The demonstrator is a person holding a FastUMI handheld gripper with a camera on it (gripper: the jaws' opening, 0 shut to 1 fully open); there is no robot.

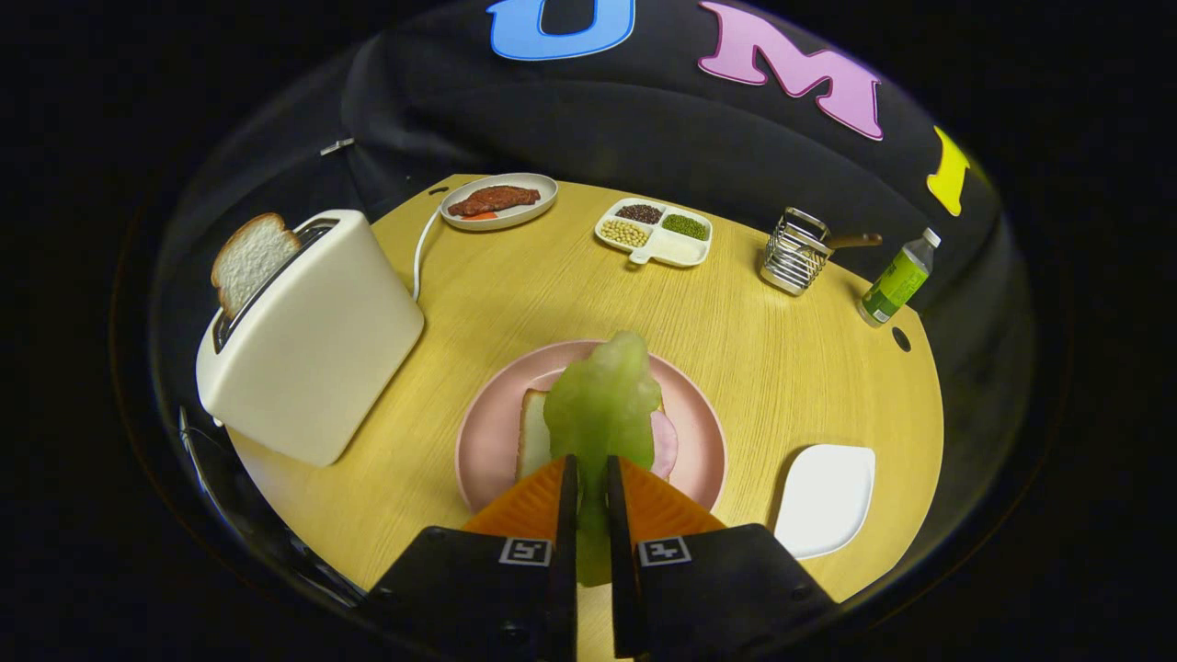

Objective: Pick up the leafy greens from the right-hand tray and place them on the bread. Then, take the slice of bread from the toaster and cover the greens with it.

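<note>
My gripper (591,483) is shut on the leafy greens (602,405), a pale green leaf that sticks out ahead of the fingers. The leaf hangs over the pink plate (492,428), covering most of the bread slice (533,432) and the pink ham (664,443) lying on it. I cannot tell whether the leaf touches them. To the left stands a cream toaster (317,345) with a slice of bread (250,259) sticking up from its slot. An empty white tray (825,498) lies to the right of the plate.
At the back of the round wooden table (782,368) are an oval dish with meat (498,200), a divided dish of beans (655,232), a wire holder (795,250) and a green bottle (897,280). The toaster's cord (421,248) runs toward the oval dish.
</note>
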